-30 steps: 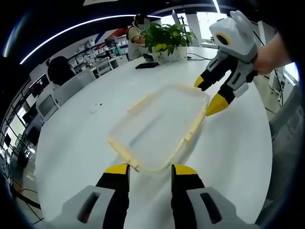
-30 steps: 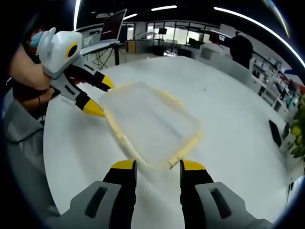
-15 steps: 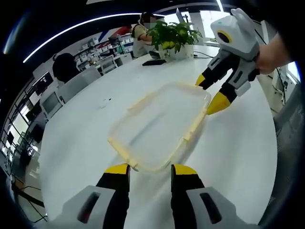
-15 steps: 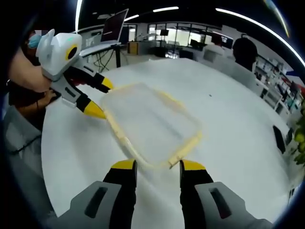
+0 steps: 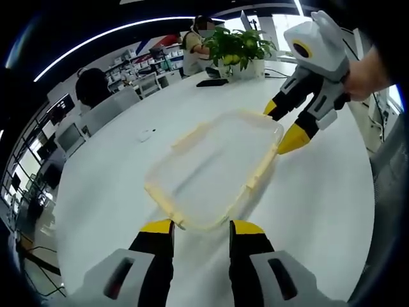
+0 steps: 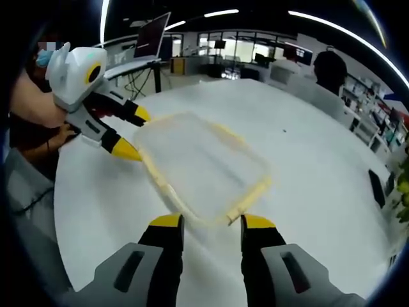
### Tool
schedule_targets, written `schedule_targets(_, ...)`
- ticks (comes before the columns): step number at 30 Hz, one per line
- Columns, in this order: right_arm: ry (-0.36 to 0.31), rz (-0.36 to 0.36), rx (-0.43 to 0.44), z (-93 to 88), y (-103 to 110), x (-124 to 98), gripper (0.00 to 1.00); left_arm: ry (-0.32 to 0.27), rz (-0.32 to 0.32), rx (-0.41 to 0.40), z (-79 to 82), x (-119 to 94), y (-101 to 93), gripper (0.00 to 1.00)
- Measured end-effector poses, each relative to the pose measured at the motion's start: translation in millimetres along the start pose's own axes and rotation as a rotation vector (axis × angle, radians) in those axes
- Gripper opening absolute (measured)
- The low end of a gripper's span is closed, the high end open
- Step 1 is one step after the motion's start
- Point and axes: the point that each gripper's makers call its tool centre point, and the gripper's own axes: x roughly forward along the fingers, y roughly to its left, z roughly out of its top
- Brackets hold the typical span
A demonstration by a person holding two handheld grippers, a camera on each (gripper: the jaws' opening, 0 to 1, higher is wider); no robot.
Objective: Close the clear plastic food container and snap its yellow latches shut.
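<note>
The clear plastic container [image 5: 214, 167] with pale yellow latches [image 5: 261, 167] along its edges lies flat on the white table [image 5: 102, 192]. My left gripper [image 5: 202, 228] is open, and the container's near end sits just between its yellow tips. My right gripper [image 5: 282, 125] comes in from the upper right, open, straddling the far end. In the right gripper view the same container [image 6: 203, 165] stretches away from my right gripper [image 6: 211, 223], with my left gripper [image 6: 133, 133] open at its far left corner. I cannot tell whether the lid is fully seated.
A potted plant [image 5: 238, 46] and a black phone [image 5: 211, 82] stand at the table's far side, with a small white object [image 5: 147, 134] to the left. A laptop [image 6: 153, 35] is on a desk beyond. Seated people [image 6: 329, 64] and chairs ring the table.
The room and tabletop have slid slightly in both views, while the container keeps its place between the two grippers. Both pairs of jaws stand as wide as before.
</note>
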Motion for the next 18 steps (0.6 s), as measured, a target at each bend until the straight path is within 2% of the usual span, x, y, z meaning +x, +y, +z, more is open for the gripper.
schedule_targets(18, 0.006, -0.007, 0.023, -4.9, -4.5, -4.1, 0.32, 0.018, -0.004, 0.014, -1.3, -0.9, 1.3, 0.28)
